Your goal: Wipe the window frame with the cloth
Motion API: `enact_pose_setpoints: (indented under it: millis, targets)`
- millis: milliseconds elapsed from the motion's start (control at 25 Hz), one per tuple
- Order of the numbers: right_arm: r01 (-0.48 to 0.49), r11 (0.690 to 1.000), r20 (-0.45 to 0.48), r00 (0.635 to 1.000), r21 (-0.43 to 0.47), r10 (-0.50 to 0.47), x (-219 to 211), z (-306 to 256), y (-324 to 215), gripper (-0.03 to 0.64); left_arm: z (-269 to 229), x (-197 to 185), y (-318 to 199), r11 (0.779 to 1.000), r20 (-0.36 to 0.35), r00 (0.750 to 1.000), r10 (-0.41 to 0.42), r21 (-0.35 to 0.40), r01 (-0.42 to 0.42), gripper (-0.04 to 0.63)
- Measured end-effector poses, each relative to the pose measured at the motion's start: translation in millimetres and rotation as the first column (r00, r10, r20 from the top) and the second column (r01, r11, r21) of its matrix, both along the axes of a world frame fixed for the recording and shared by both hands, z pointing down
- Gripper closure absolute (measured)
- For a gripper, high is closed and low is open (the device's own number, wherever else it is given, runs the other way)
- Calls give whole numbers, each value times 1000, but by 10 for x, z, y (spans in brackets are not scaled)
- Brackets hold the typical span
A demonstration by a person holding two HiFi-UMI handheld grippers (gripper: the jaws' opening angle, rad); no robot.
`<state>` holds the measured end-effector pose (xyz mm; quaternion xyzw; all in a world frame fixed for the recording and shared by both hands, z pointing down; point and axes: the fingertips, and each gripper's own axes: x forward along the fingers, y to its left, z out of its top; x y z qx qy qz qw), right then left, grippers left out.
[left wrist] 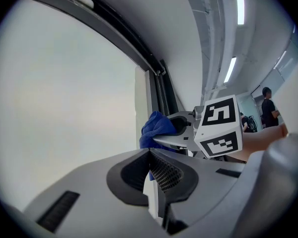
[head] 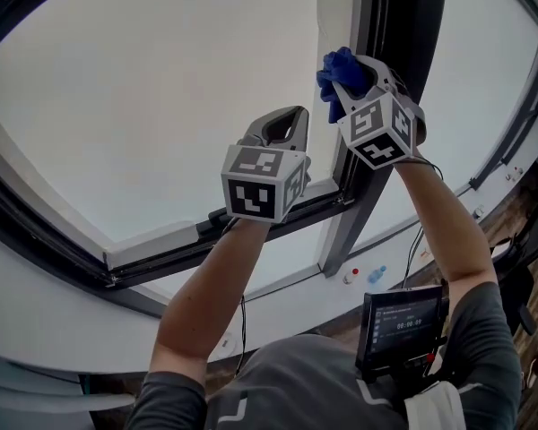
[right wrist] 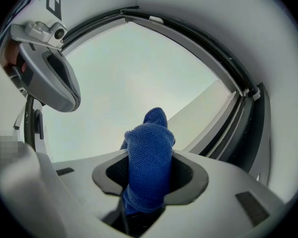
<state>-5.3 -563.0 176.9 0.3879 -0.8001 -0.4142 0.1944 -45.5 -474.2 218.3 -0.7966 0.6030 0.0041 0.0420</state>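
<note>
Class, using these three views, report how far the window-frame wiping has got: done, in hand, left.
Done: the right gripper is shut on the blue cloth. In hand: the cloth is held up beside the dark upright of the window frame; contact is unclear. The left gripper is shut, empty. Left: no wiped stretch shows, so probably the whole frame.

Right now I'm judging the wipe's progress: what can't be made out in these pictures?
- Whether the blue microfibre cloth touches the dark metal window frame: head view, the right gripper covers the contact.
- Readout of the black rectangular screen: head view, too small.
- What the small blue object on the white ledge is: head view, too small.
</note>
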Motion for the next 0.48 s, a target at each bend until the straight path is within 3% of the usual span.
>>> enact_pose_setpoints:
  millis: [480]
  targets:
    - [-18, 992, -51, 999, -122, 12, 13, 917, -93, 443, 701, -136, -84, 995, -28, 999, -46, -90, 44, 588]
